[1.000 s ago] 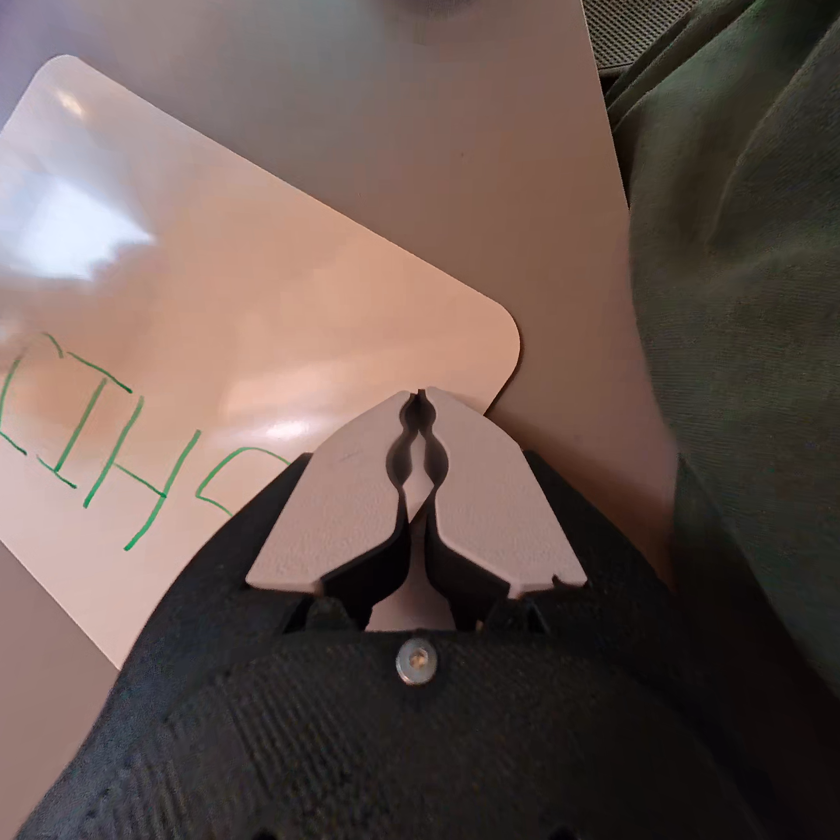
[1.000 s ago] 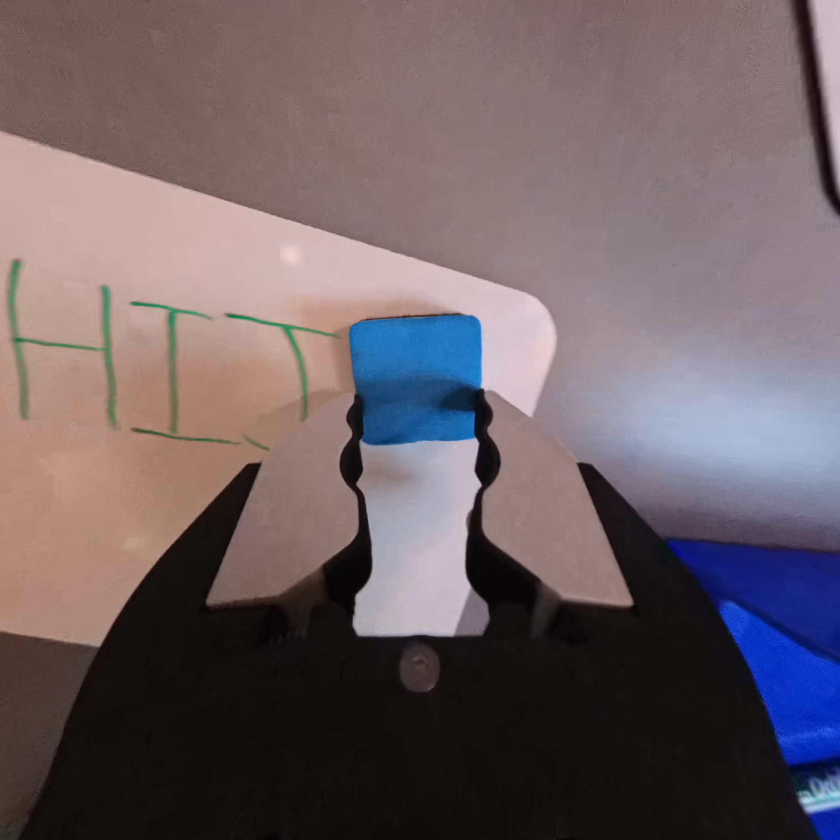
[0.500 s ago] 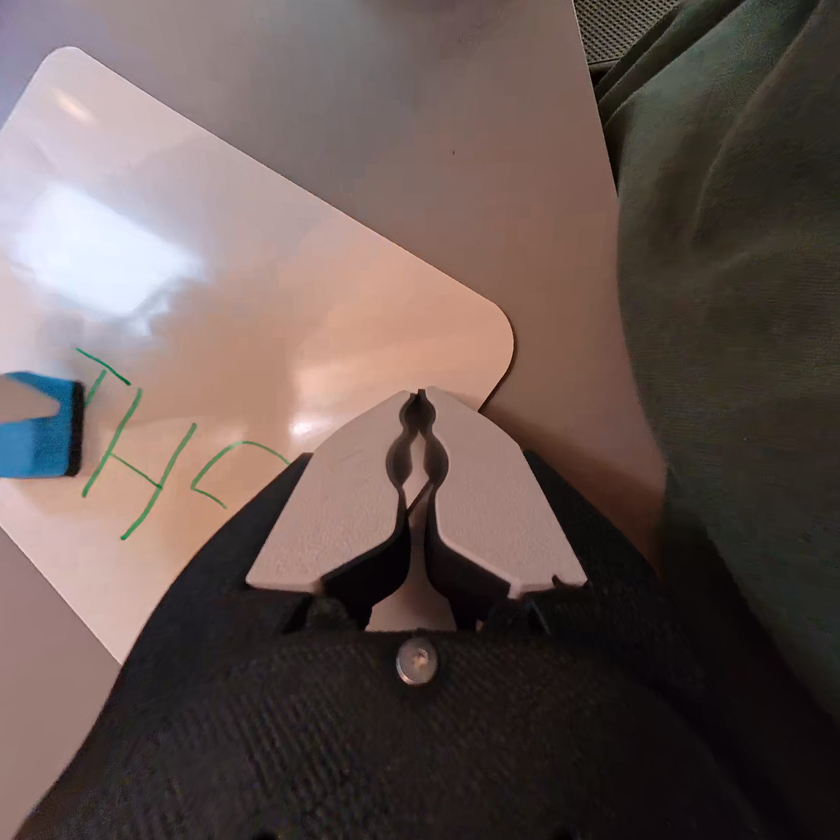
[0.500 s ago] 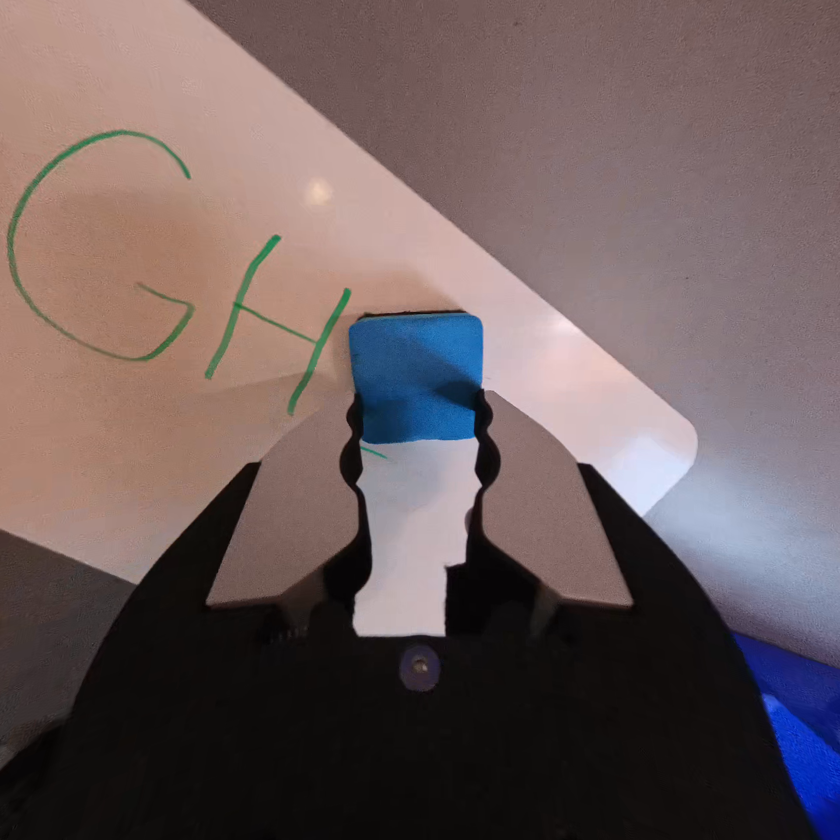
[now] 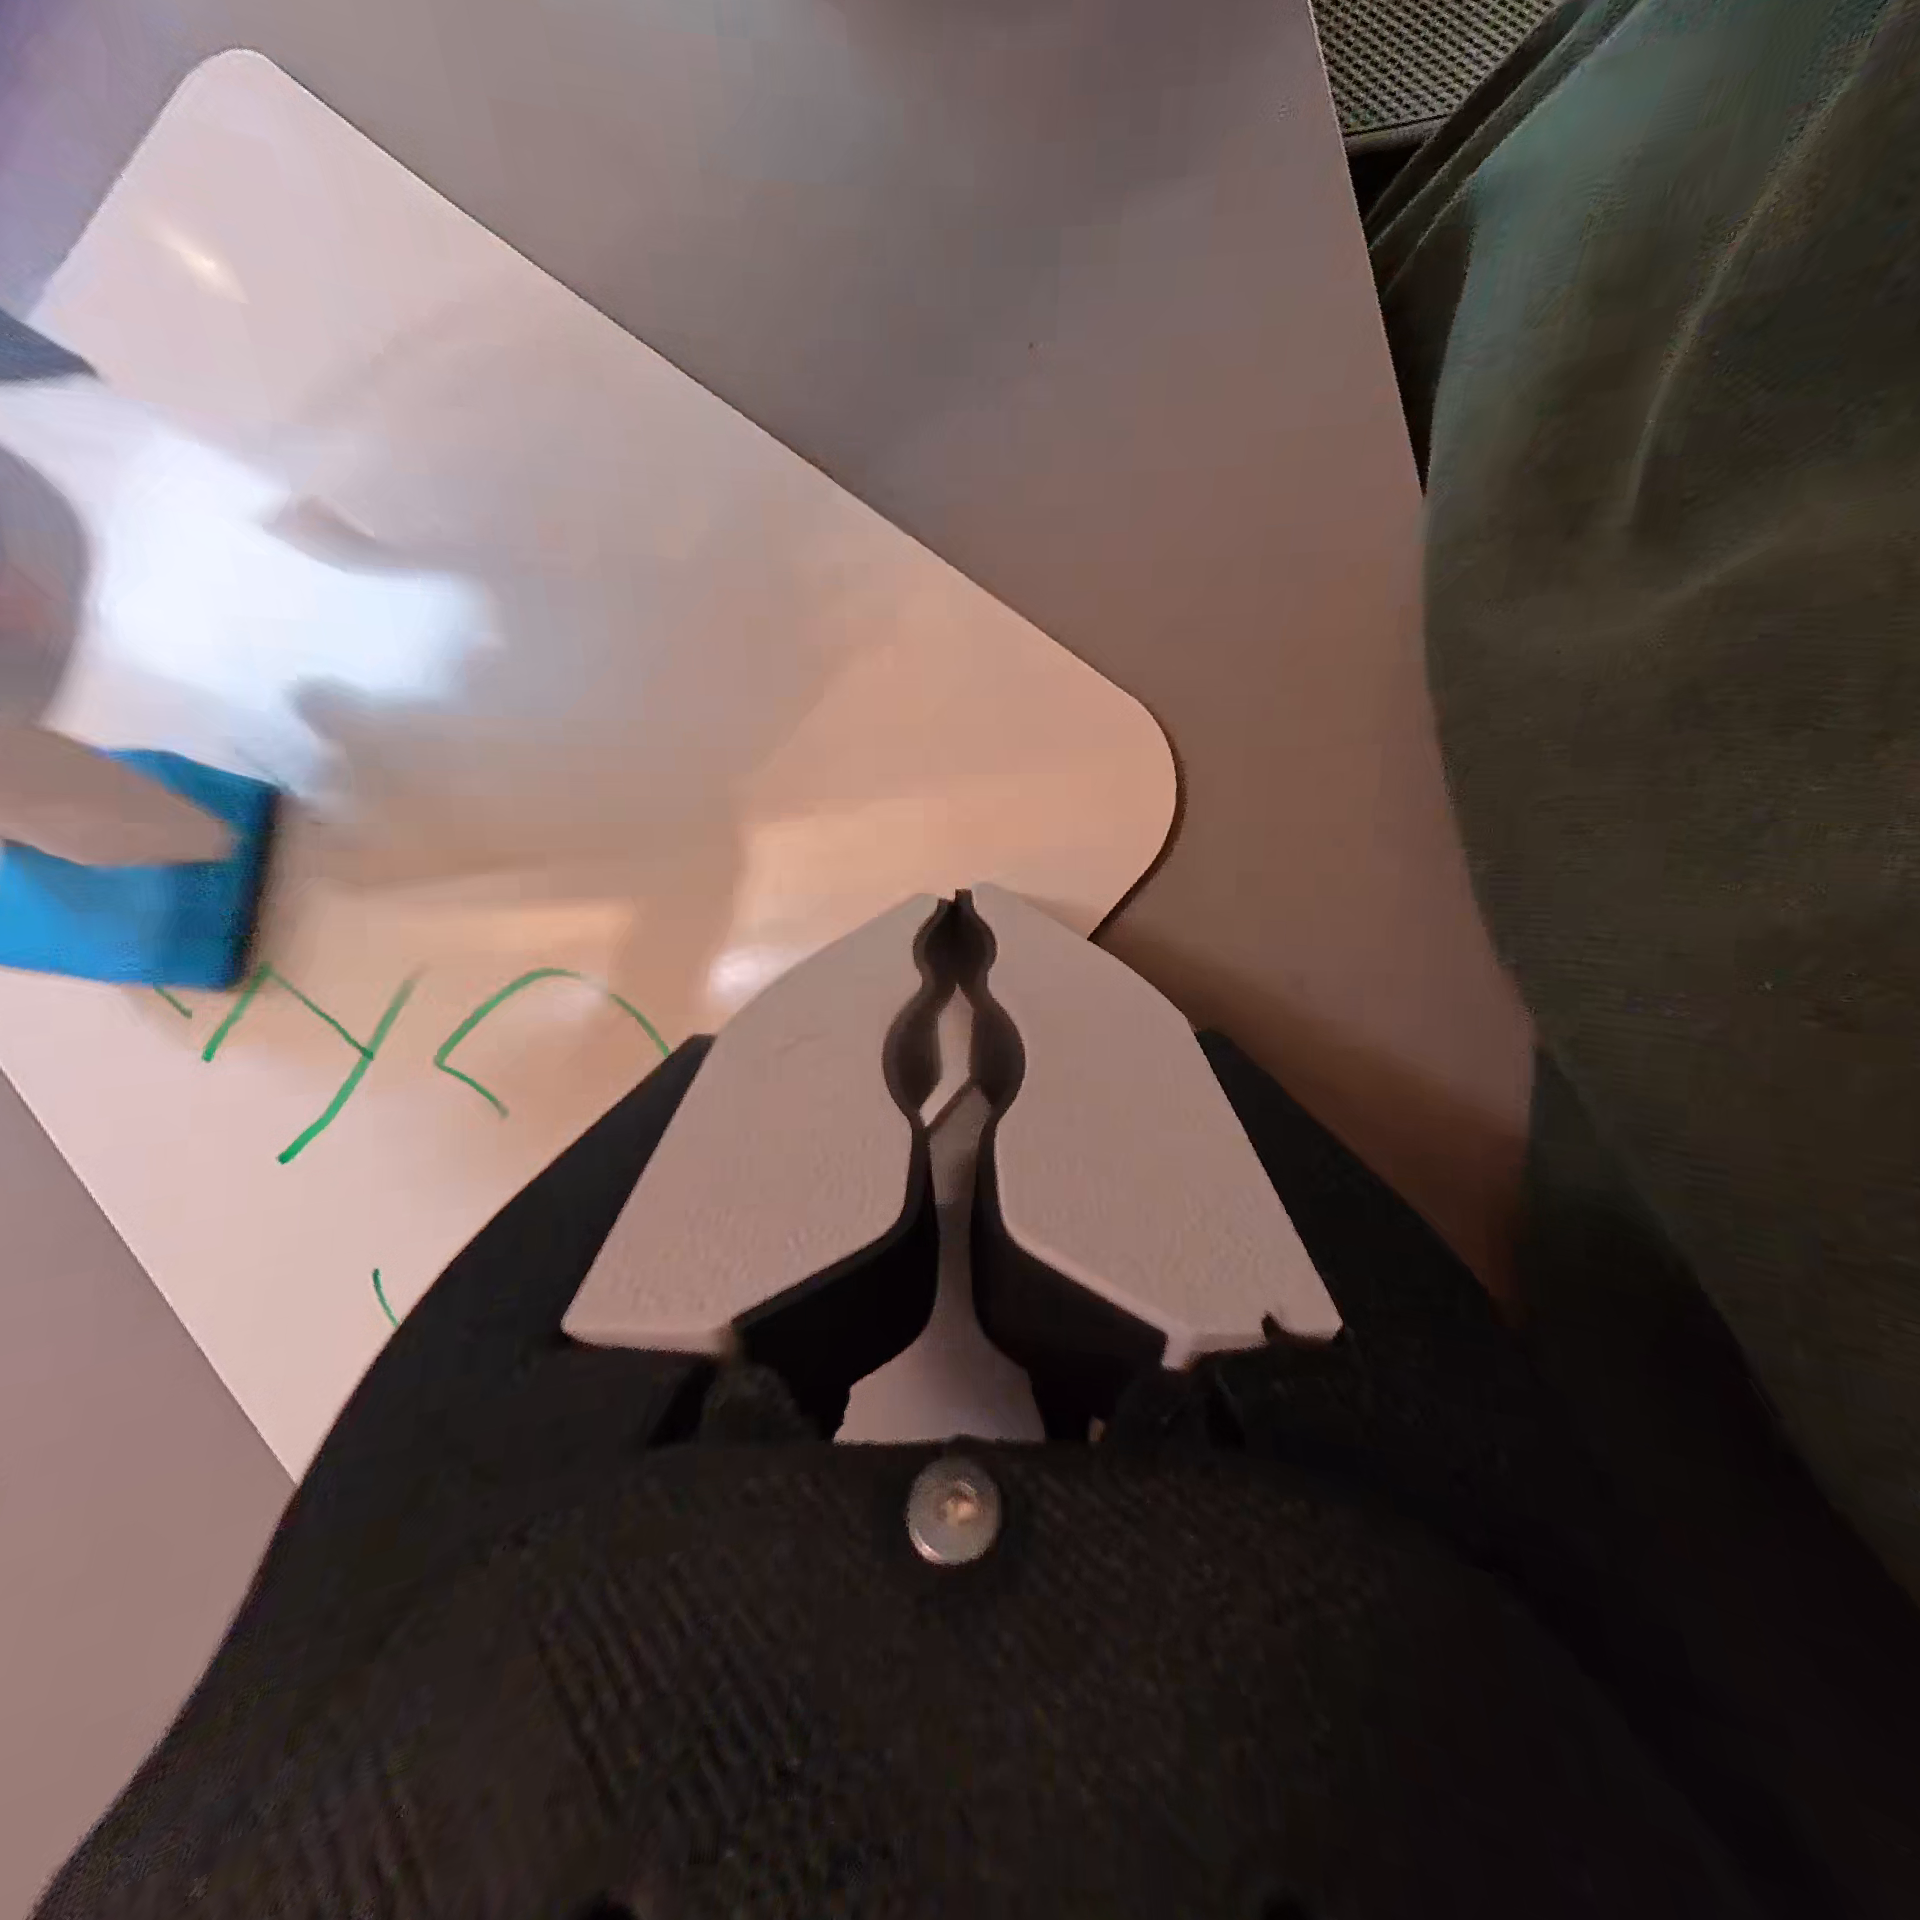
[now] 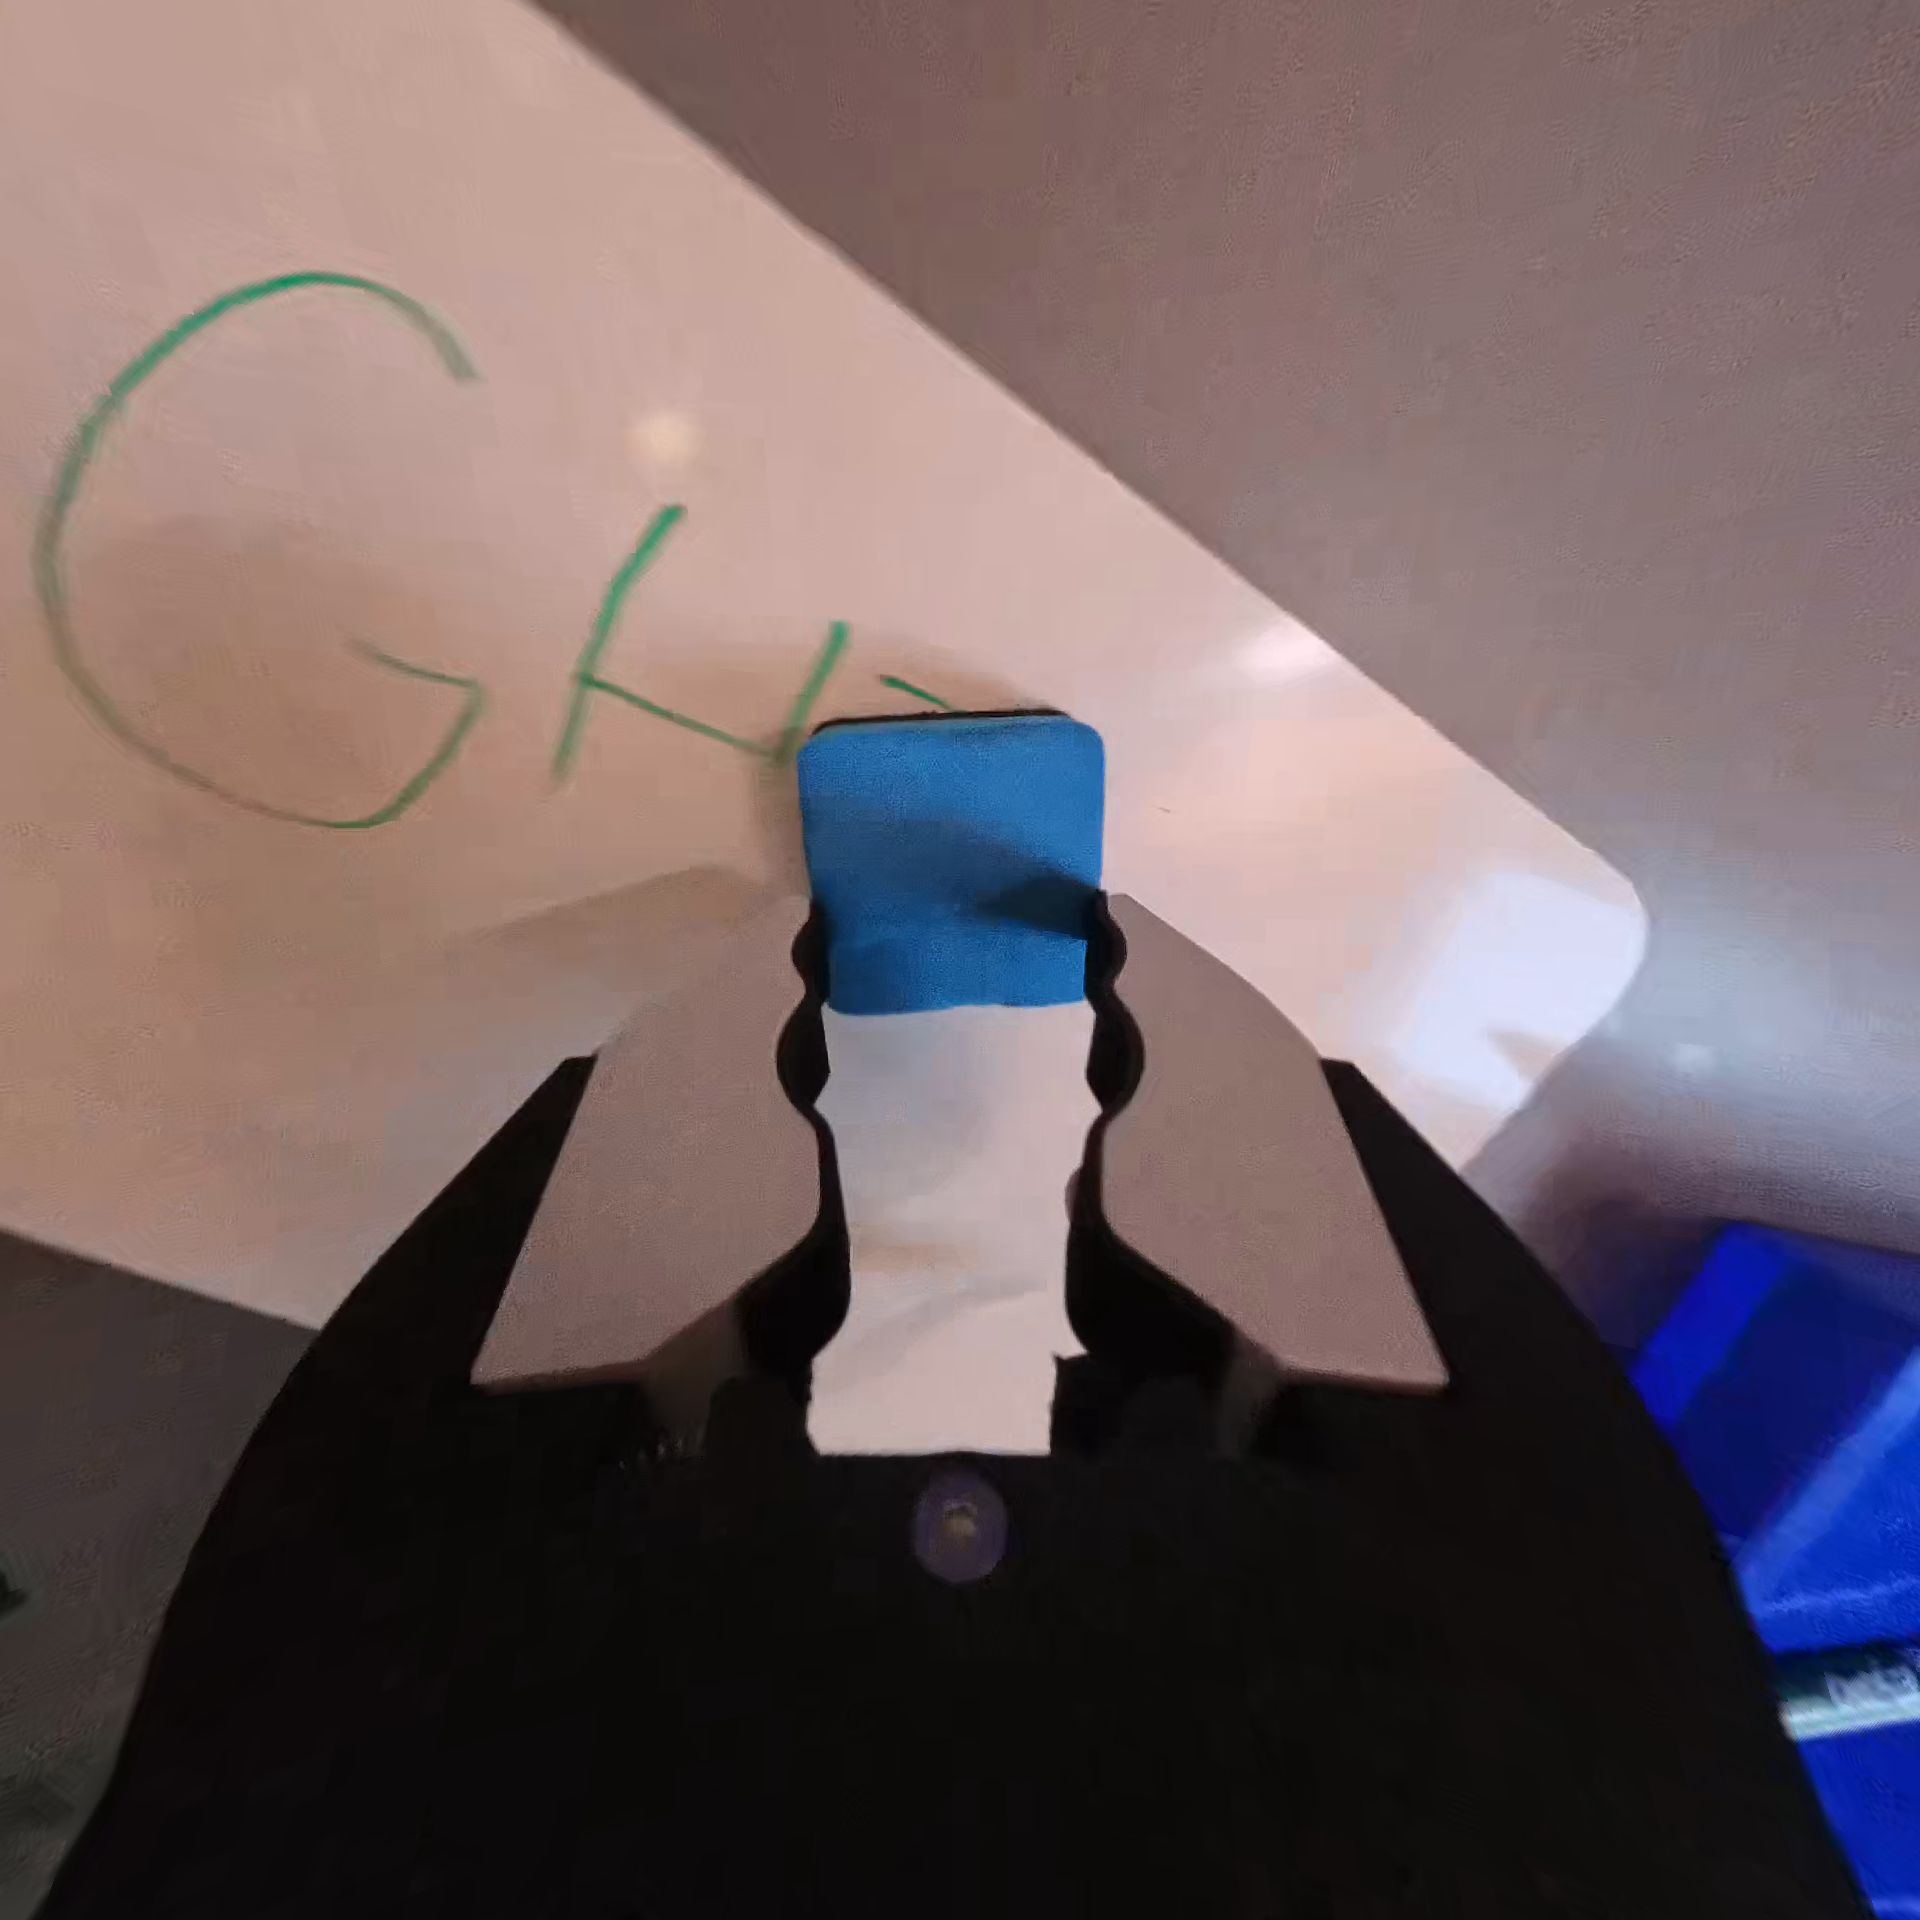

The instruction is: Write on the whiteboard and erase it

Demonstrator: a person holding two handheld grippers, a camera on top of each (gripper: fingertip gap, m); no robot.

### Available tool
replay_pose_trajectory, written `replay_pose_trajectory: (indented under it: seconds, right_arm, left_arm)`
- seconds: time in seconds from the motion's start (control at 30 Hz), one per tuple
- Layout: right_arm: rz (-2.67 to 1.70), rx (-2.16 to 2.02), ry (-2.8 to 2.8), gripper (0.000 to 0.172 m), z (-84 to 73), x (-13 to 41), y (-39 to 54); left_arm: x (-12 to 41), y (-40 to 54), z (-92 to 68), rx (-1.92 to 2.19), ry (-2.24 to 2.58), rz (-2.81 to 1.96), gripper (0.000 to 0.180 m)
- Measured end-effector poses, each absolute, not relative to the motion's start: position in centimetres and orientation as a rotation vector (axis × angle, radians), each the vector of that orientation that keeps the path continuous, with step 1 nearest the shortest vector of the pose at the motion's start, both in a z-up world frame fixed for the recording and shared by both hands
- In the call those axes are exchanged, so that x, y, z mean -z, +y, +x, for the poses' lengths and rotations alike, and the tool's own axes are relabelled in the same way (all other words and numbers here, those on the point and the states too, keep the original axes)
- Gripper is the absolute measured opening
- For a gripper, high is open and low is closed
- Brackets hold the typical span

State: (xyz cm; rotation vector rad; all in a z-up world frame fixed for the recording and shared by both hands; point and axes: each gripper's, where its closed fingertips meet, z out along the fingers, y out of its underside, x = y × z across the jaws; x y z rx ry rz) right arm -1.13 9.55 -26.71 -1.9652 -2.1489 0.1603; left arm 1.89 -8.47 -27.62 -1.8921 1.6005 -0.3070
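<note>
Right tongs (image 6: 951,935) pinched the blue eraser (image 6: 951,862) by its sides, its black face flat on the whiteboard (image 6: 1299,831) at the green writing (image 6: 312,561), placed to wipe. Left tongs (image 5: 961,909), pressed together and empty, rested over the board's near corner, apparently steadying it on the tabletop (image 5: 935,312).

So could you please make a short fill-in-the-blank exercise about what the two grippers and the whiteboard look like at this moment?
1. The right gripper holds an eraser whose colour is ____.
2. The marks on the whiteboard are drawn in ____ ink.
3. The fingers of the left gripper are ____, with nothing between them.
4. The whiteboard lies flat on a ____ table.

Missing words: blue; green; shut; grey
</note>
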Motion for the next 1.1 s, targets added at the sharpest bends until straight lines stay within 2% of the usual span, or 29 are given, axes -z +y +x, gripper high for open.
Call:
replay_pose_trajectory:
  seconds: [0.07, 0.13, 0.33, 0.53, 0.77, 0.97, 1.1]
  right_arm:
    - [-2.125, -0.173, -1.954, 0.048, -0.1, 26.7, 15.0]
    - [-2.196, -0.175, -1.881, 0.048, 0.8, 26.7, 16.0]
    - [-1.782, -0.2, -2.384, 0.048, -1.5, 26.7, 2.0]
    - [-2.153, -0.144, -1.995, 0.048, 1.4, 26.7, 13.3]
    - [-1.844, -0.228, -2.292, 0.048, -0.6, 26.7, 2.6]
    - [-2.155, -0.238, -1.94, 0.048, -0.5, 26.8, 14.1]
    - [-1.934, -0.2, -2.277, 0.047, -0.7, 26.8, 5.5]
  left_arm:
    - [27.6, -8.5, 1.8, 0.307, 1.595, -1.892, 0.001]
    - [27.6, -8.5, 1.8, 0.311, 1.596, -1.891, 0.001]
    - [27.6, -8.5, 1.8, 0.332, 1.597, -1.897, 0.001]
    - [27.6, -8.8, 1.8, 0.331, 1.592, -1.891, 0.001]
    - [27.7, -8.7, 1.8, 0.345, 1.597, -1.897, 0.001]
    - [27.7, -8.9, 1.5, 0.334, 1.597, -1.896, 0.001]
    - [27.7, -8.9, 1.5, 0.376, 1.596, -1.908, 0.0]
